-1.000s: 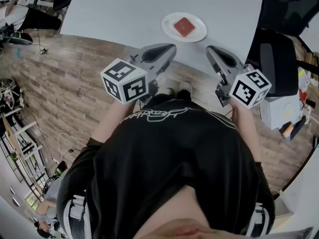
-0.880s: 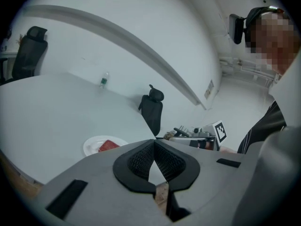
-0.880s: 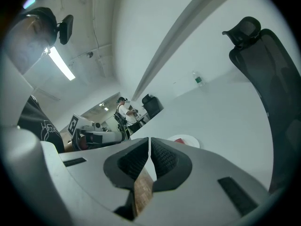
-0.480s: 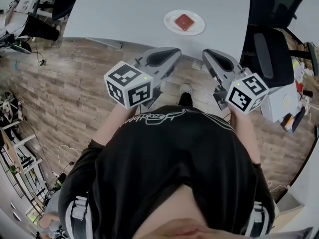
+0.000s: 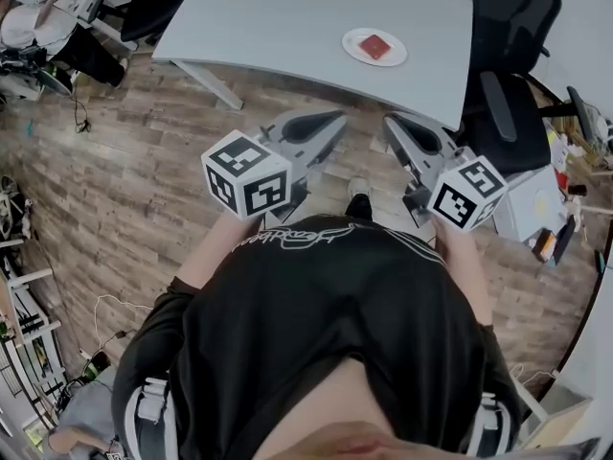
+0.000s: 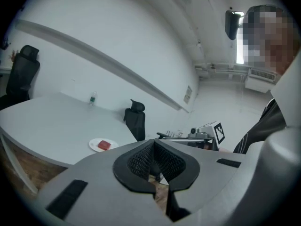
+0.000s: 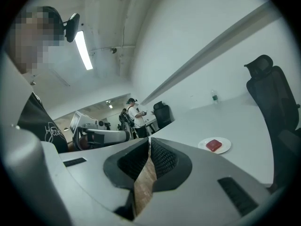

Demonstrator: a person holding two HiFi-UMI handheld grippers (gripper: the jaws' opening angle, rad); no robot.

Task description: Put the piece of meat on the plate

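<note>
A red piece of meat [image 5: 374, 46] lies on a white plate [image 5: 358, 54] near the grey table's front edge. Both grippers hang over the wooden floor, well short of the table, and point toward it. My left gripper [image 5: 331, 121] is shut with nothing in it, and my right gripper [image 5: 394, 121] looks shut and empty too. In the left gripper view the pads meet at the left gripper [image 6: 154, 143], with the plate [image 6: 96, 146] and meat [image 6: 104, 145] far off to the left. Seen from the right gripper [image 7: 149, 143], the meat [image 7: 214, 145] on its plate [image 7: 225, 148] sits far right.
The grey table [image 5: 287, 17] has a leg [image 5: 206, 77] at its left front. Black office chairs [image 5: 506, 103] stand to its right, with clutter on the floor beyond. A small bottle [image 6: 92, 98] stands at the table's back. A person [image 7: 134, 115] stands far off.
Both grippers have drawn back from the table and risen. The plate with the meat now lies farther away and looks smaller. The jaws stand as before.
</note>
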